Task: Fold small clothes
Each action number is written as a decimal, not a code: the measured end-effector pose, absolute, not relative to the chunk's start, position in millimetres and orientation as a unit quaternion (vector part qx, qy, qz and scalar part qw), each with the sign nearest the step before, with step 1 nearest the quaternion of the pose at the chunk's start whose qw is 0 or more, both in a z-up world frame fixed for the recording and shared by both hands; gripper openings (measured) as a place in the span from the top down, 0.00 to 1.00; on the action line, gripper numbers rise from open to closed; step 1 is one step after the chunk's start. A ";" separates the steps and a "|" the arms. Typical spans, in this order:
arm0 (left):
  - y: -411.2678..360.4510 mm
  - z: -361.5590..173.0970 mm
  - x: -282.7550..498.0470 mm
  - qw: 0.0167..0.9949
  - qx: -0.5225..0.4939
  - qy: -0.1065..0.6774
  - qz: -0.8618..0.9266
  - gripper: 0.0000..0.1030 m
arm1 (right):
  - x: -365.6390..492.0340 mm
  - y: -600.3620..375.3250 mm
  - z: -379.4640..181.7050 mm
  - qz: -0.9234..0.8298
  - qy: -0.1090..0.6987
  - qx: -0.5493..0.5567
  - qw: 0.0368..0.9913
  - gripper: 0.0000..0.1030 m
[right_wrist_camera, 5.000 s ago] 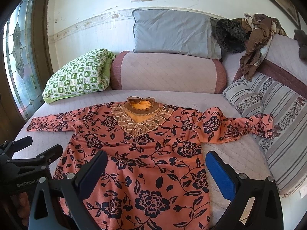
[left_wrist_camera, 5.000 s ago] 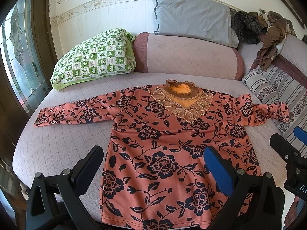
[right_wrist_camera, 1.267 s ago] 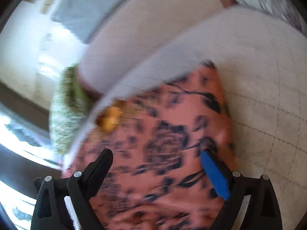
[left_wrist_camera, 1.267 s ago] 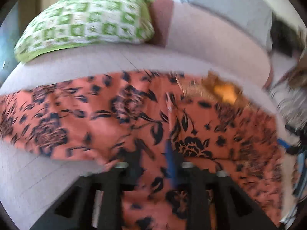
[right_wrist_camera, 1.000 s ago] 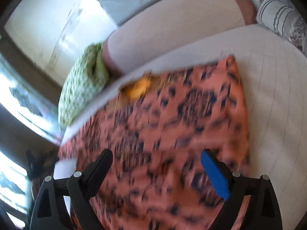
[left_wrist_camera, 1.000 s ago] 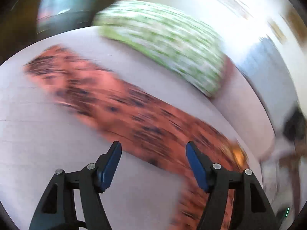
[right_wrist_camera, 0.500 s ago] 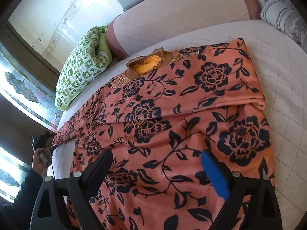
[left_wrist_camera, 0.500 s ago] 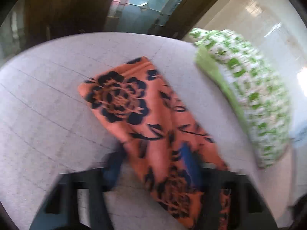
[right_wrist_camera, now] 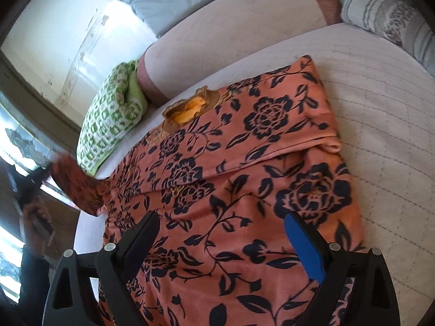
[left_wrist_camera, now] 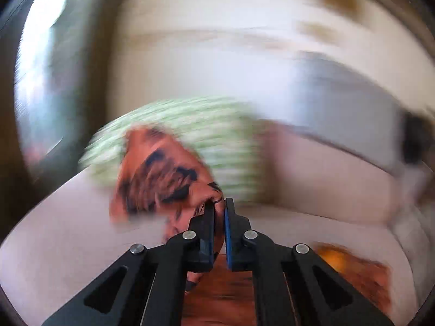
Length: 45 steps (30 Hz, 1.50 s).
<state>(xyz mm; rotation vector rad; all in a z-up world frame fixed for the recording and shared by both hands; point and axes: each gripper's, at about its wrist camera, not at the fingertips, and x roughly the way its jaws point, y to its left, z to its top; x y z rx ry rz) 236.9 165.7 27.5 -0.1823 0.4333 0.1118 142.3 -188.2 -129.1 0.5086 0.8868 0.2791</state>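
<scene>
Floral top (right_wrist_camera: 233, 203) lies flat on the quilted bed (right_wrist_camera: 380, 125), right sleeve (right_wrist_camera: 274, 135) already folded across the chest. Change: left sleeve (left_wrist_camera: 160, 179) was flat on the bed half a second ago, now it's off the surface. Left gripper (left_wrist_camera: 218, 212) has just been closing and is clamped on that sleeve's cloth (view heavily blurred). So the second sleeve fold looks underway. Right gripper (right_wrist_camera: 221, 240) hovers over the hem area, jaws wide apart, nothing between them. Green checked pillow (right_wrist_camera: 111, 119) beyond the collar. No readable writing or brand now.

Motion blurs the green pillow (left_wrist_camera: 190, 125) and lifted sleeve (left_wrist_camera: 160, 179) in the left wrist view
</scene>
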 end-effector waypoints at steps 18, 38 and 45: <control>141.5 -96.3 242.1 0.903 -0.064 0.424 0.014 0.26 | 196.3 -207.1 -90.0 0.171 0.403 0.267 0.859 0.08; 173.9 -138.2 231.9 0.893 -0.093 0.437 0.058 0.85 | 266.4 -179.2 -67.8 0.059 0.432 0.155 0.886 0.85; 173.7 -107.4 224.4 0.910 -0.093 0.402 0.035 0.28 | 262.7 -185.0 -133.1 0.046 0.510 0.132 0.849 0.39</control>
